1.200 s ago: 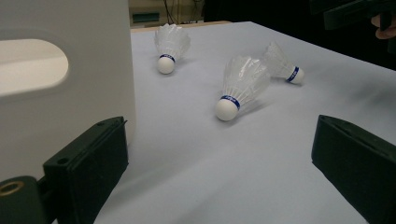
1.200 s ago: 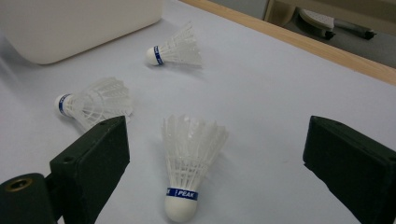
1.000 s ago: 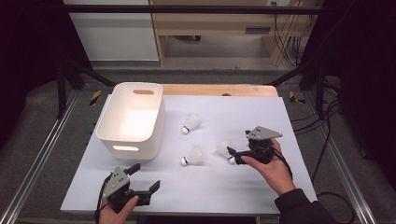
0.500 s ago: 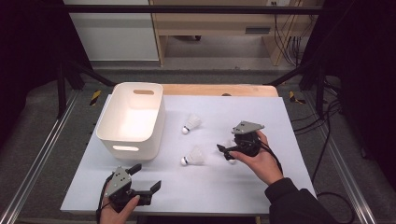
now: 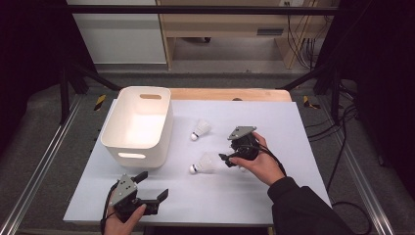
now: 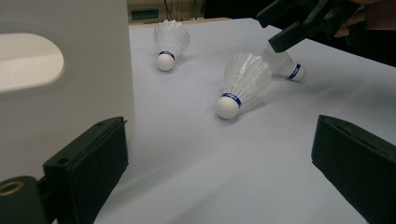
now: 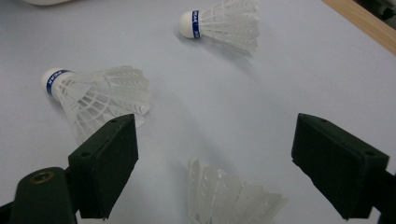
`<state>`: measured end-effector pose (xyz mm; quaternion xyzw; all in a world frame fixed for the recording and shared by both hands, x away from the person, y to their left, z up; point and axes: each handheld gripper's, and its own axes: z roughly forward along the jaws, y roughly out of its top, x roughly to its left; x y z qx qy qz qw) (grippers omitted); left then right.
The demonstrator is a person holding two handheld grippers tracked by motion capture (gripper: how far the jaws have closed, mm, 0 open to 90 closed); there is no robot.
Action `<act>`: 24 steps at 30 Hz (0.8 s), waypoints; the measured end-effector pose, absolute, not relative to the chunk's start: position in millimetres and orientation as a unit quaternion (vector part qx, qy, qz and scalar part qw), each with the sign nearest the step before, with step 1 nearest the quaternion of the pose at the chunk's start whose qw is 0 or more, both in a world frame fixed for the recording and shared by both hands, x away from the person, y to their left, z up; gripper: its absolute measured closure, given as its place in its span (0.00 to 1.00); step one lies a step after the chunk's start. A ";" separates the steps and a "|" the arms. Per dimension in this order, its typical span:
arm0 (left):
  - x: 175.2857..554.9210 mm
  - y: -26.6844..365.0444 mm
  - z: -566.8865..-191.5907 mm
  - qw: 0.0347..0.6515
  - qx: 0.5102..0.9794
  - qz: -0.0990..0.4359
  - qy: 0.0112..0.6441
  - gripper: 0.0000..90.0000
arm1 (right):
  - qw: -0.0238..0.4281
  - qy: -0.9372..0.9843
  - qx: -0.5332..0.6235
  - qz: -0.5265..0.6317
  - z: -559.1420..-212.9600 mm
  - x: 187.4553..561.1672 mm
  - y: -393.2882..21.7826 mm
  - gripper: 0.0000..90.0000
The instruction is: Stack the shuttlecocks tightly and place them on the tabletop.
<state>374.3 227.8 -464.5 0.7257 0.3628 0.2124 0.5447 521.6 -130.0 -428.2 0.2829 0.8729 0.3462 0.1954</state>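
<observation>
As it lies on the tabletop [image 5: 293, 122] right of the white bin [image 5: 137, 125], the nearest shuttlecock [image 7: 236, 198] sits between the right hand-held gripper [image 7: 215, 163]'s jaws, which have just been closing and stand apart without touching it: featherlight, its skirt fragile; best pinched gently near the cork.

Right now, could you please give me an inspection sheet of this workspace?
Surface: white table sheet, flat, on a wooden top.
Job's things: three shuttlecocks lying on their sides; far one, middle one, third between the right tool's jaws, not pressed.
Container: white bin on the sheet's left, nothing visible in it.
Clutter: nothing seen.
Grippers: right tool over the third shuttlecock, its jaws just closing a little but wide apart; left tool open at the near edge, holding nothing.
Cables: one trails from each tool; more hang at far right.
Surroundings: metal rails, dark frame, wooden furniture behind.
</observation>
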 end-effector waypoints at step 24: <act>379.7 283.5 -456.9 0.568 0.699 0.235 0.365 0.04 | 0.186 0.897 0.264 0.303 -434.3 530.1 -126.5 0.25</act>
